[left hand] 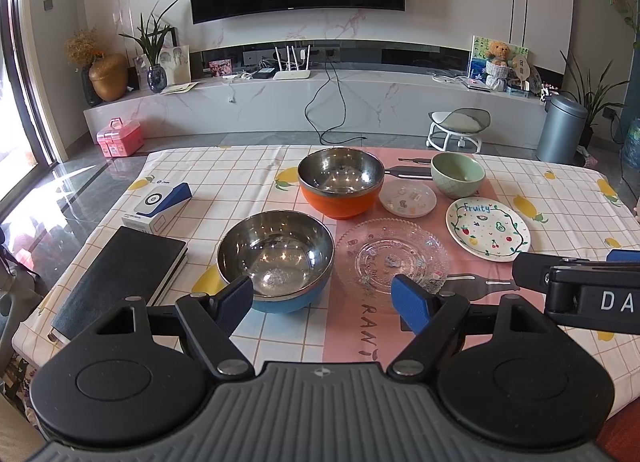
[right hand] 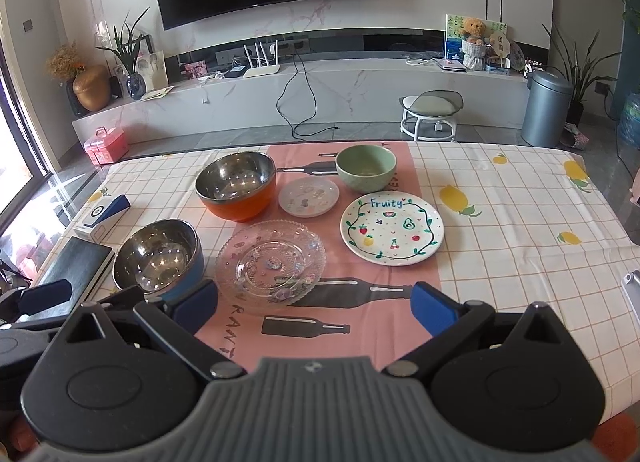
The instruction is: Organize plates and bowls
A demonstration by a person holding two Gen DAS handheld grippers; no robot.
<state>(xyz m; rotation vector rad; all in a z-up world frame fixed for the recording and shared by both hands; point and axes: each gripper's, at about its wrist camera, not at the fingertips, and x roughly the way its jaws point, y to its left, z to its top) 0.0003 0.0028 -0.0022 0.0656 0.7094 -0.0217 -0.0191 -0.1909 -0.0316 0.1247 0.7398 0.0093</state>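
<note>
- Your left gripper (left hand: 324, 296) is spread wide, nothing between its blue pads, hovering over the table's near edge just in front of the blue bowl (left hand: 276, 258).
- Your right gripper (right hand: 314, 304) is likewise spread w/ nothing in it, low over the pink runner (right hand: 320, 326), near the clear glass plate (right hand: 270, 262).
- Blue bowl sits front-left, glass plate just to its right.
- Orange bowl (left hand: 340, 188) behind them; small clear dish (left hand: 407, 198) just right of it.
- Green bowl (left hand: 457, 174) at back right; "Fruity" plate (left hand: 488, 228) in front of it.
- All six sit separately, none stacked.
- Black notebook (left hand: 120, 274) & a white-blue box (left hand: 160, 206) lie at the tablecloth's (left hand: 560, 190) left.
</note>
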